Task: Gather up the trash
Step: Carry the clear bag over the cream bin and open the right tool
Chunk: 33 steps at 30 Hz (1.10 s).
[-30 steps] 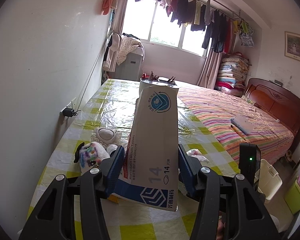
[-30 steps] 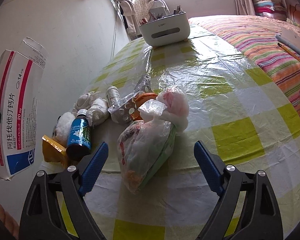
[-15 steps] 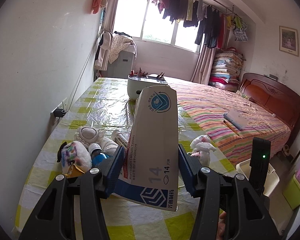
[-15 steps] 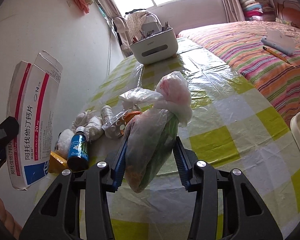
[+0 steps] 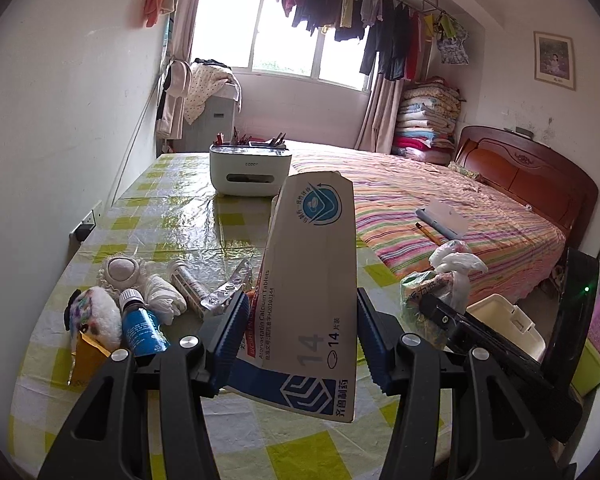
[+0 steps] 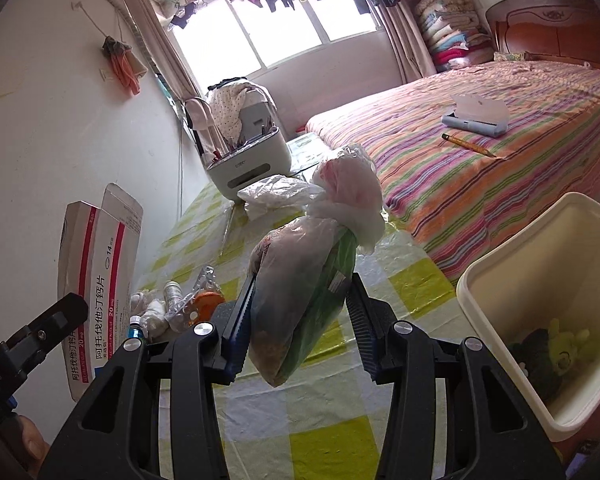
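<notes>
My left gripper (image 5: 298, 336) is shut on a flattened white medicine box (image 5: 312, 280) and holds it above the table; the box also shows at the left of the right wrist view (image 6: 96, 280). My right gripper (image 6: 300, 320) is shut on a knotted plastic trash bag (image 6: 312, 280), lifted off the table; the bag shows at the right of the left wrist view (image 5: 440, 284). A cream trash bin (image 6: 540, 280) stands open beside the table at the right, with dark and green items inside.
On the yellow-checked tablecloth (image 5: 172, 216) lie a blue bottle (image 5: 140, 324), white wads (image 5: 156, 288), a blister pack (image 5: 228, 288), a tube (image 5: 184, 280) and a gold wrapper (image 5: 86, 360). A white organiser (image 5: 250, 172) stands at the far end. A striped bed (image 6: 500, 160) lies to the right.
My right gripper closed on the plastic bag and lifted it off the table toward the bin. My left gripper pulled back from the table, still holding the box.
</notes>
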Tool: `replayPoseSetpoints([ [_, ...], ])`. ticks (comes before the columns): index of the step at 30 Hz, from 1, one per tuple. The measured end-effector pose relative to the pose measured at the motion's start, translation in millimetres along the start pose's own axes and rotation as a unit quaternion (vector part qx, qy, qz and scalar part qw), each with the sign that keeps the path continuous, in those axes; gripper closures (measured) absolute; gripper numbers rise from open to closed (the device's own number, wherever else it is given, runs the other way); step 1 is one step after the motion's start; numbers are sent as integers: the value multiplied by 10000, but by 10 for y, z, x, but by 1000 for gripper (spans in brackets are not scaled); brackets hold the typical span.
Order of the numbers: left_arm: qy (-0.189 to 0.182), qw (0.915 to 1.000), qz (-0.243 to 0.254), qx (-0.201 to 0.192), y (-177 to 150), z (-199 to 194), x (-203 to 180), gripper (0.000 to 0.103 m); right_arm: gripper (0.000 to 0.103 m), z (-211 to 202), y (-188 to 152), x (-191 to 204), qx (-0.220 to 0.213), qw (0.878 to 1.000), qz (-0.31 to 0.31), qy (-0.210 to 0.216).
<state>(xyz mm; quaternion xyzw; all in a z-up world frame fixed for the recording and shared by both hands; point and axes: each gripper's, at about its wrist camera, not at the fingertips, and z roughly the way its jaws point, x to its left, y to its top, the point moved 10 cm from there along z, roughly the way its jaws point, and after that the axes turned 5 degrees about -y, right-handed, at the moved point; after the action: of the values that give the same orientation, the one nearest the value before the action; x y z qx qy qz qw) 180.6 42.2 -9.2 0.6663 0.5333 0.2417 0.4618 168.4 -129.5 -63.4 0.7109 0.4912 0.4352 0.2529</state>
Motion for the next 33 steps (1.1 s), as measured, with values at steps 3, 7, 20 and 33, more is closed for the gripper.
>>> replayPoseSetpoints([
  [3,-77,9999,106,50,-10,71,-148,51,60,-28,42,-181,-30,9998,146,-125],
  [7,-187,9995,220,117,-6,172,-335,51,60,-68,99,-334,-122,9993,237,-269],
  [20,-605,9972,295,341,-61,461,-840,51,60,-254,333,-781,-504,9942,292,-907],
  [33,-905,9939,356,529,-141,629,-1249,51,59,-559,487,-1345,-1004,9796,839,-1525],
])
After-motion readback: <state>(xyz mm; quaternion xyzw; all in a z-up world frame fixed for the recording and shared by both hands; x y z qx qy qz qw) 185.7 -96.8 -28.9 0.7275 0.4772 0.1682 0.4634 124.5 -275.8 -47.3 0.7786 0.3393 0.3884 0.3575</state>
